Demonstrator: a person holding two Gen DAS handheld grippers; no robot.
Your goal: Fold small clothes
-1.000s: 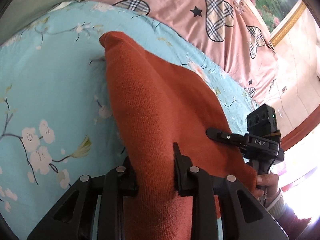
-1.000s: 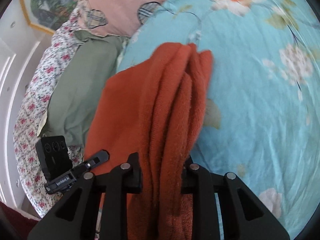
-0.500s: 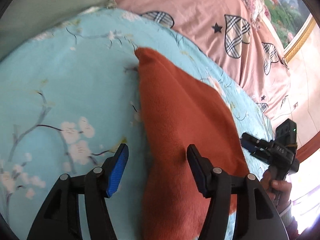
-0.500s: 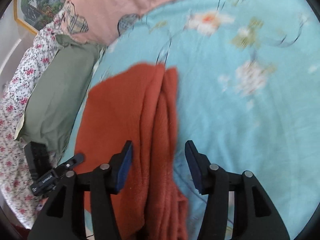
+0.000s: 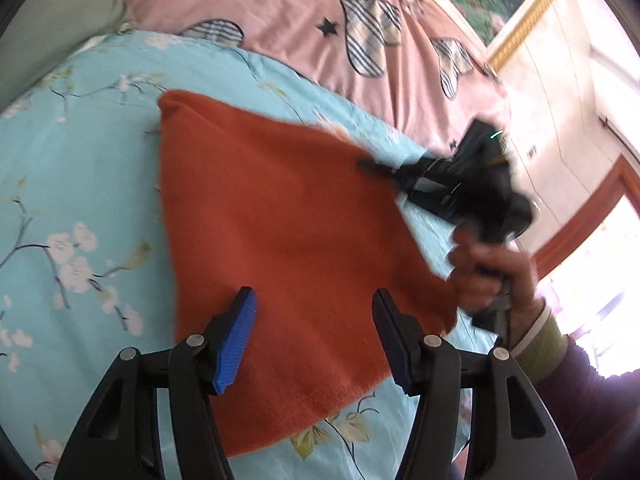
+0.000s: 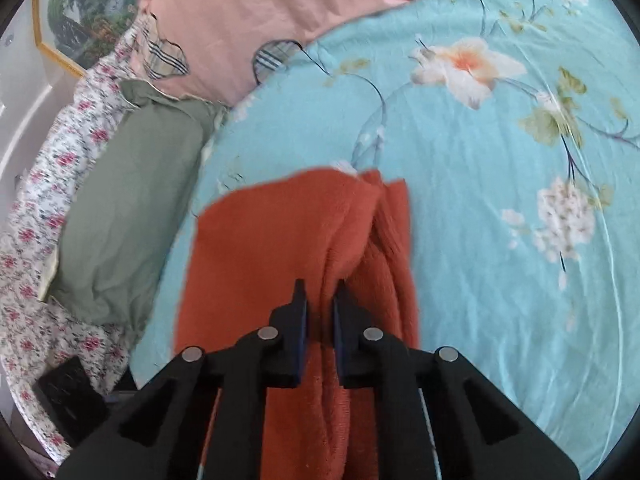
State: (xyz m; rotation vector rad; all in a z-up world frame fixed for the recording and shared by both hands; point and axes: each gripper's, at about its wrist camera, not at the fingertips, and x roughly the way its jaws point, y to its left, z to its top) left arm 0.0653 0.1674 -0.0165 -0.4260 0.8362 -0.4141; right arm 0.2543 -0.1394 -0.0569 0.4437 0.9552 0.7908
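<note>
The orange cloth (image 5: 288, 240) is being folded on the bed (image 5: 80, 184) — left hand-held gripper (image 5: 316, 340) open, right hand-held gripper (image 6: 320, 312) pinching a fold; more folding is judged left.

1. Bright daylight; the window (image 5: 596, 280) at the left view's right edge is blown out to white.
2. Motion blur smears the right gripper (image 5: 452, 184) and cloth (image 5: 288, 248) edges.
3. Fisheye bending with dark corners in both views.

Bedroom: floral bedsheet (image 6: 480, 240), pillows (image 6: 120, 208)
</note>
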